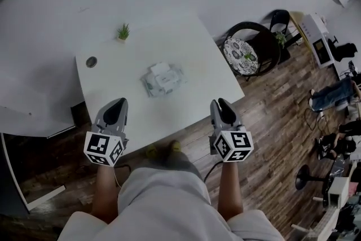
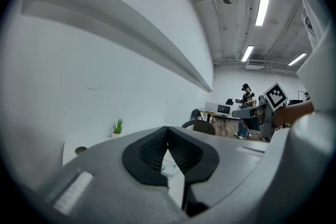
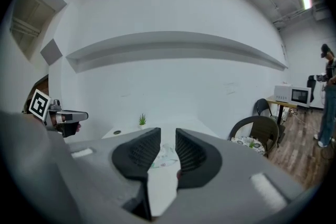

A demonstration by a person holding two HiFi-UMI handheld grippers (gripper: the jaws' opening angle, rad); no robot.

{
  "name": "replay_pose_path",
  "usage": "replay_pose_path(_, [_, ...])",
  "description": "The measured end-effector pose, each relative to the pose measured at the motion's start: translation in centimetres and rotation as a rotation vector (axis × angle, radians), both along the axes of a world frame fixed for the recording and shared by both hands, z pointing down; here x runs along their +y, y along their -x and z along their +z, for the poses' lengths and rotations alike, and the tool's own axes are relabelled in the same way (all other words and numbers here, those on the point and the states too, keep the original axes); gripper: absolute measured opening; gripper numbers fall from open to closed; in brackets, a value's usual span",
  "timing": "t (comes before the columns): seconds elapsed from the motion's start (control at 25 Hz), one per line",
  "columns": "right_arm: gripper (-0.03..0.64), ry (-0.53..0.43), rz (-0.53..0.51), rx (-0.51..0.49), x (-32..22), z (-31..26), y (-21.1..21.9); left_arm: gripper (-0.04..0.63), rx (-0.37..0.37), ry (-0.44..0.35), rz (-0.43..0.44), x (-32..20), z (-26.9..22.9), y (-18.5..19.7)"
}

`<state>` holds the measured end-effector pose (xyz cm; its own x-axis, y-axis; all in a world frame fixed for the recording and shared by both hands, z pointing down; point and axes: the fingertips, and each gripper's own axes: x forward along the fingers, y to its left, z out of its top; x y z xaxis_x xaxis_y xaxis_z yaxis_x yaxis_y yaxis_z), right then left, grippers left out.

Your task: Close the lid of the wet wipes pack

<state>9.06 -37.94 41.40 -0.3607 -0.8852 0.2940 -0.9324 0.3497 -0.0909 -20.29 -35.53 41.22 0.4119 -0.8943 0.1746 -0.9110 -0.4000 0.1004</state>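
white table against a white wall, wood floor on the right. wet wipes pack lies flat near the table's middle, can't tell from here if the lid is up. small plant at the far edge, chair off the right corner. left gripper sits over the near edge, left of the pack, jaw tips pressed together, nothing in them. right gripper is over the near right edge, jaws spread, empty. both well apart from the pack, pointing towards it.
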Motion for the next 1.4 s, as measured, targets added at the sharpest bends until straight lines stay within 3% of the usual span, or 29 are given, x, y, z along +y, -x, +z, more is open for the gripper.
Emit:
replay_pose_path(0.28, [0.095,0.031,-0.064,-0.001,-2.7,1.5,0.6,0.0,-0.02,0.015,-0.041,-1.3,0.6,0.0])
replay_pose_path(0.88, [0.095,0.105,-0.338,0.01,-15.7,5.3,3.5,0.0,-0.052,0.09,-0.215,-9.3,3.4,-0.2])
replay_pose_path(1.4, [0.095,0.216,-0.531,0.032,-23.0,10.5,7.5,0.0,-0.044,0.188,-0.322,-14.0,8.3,0.5])
